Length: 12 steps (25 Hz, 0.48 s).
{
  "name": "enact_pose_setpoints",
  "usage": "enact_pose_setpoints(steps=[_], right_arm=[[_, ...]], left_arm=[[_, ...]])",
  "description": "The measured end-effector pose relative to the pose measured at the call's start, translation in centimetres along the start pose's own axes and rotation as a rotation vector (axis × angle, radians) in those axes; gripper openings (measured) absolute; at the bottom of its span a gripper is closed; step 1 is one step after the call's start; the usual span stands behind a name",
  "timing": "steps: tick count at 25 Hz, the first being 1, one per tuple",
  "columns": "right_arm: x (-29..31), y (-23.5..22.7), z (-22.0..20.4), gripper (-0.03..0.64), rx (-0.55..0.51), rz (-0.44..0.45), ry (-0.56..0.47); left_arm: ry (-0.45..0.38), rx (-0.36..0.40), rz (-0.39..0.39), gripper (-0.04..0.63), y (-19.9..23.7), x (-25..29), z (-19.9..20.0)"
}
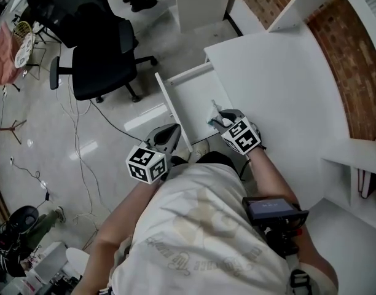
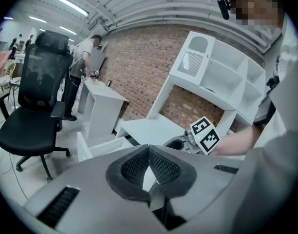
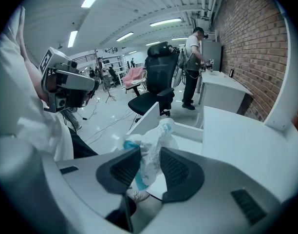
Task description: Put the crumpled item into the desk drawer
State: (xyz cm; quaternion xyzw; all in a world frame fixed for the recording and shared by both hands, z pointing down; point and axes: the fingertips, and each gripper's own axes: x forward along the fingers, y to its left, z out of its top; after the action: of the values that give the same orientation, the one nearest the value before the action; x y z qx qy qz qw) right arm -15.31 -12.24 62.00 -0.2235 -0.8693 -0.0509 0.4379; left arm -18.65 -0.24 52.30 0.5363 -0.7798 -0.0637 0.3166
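The crumpled item point(image 3: 158, 133), a scrunched white and blue wrapper, is pinched between the pads of my right gripper point(image 3: 149, 156). In the head view the right gripper point(image 1: 219, 121) holds the crumpled item point(image 1: 212, 119) over the open white desk drawer point(image 1: 197, 100), beside the edge of the white desk point(image 1: 280, 97). The drawer's front panel point(image 3: 147, 120) stands just beyond the wrapper. My left gripper point(image 1: 172, 133) hangs by the near end of the drawer front, shut with nothing in it; its fingertips point(image 2: 150, 149) touch. It looks across the drawer point(image 2: 98, 147) at the right gripper point(image 2: 180, 143).
A black office chair point(image 1: 105, 54) stands on the floor left of the drawer, with cables point(image 1: 77, 134) trailing beside it. A brick wall point(image 1: 354, 72) and white shelving point(image 1: 360, 183) border the desk on the right. A person point(image 3: 193, 67) stands at a small white cabinet farther back.
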Motion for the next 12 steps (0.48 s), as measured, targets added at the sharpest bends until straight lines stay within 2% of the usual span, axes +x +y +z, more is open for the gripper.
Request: enact_pose_setpoints(steps=[6, 12], right_arm=[[1.0, -0.4, 0.8, 0.147, -0.045, 0.041, 0.018], [2.9, 0.1, 1.4, 0.147, -0.076, 0.073, 0.048]], left_arm=[[-0.006, -0.039, 0.045, 0.021, 0.0, -0.3, -0.7], [0.007, -0.034, 0.064, 0.021, -0.3, -1.0, -1.3]])
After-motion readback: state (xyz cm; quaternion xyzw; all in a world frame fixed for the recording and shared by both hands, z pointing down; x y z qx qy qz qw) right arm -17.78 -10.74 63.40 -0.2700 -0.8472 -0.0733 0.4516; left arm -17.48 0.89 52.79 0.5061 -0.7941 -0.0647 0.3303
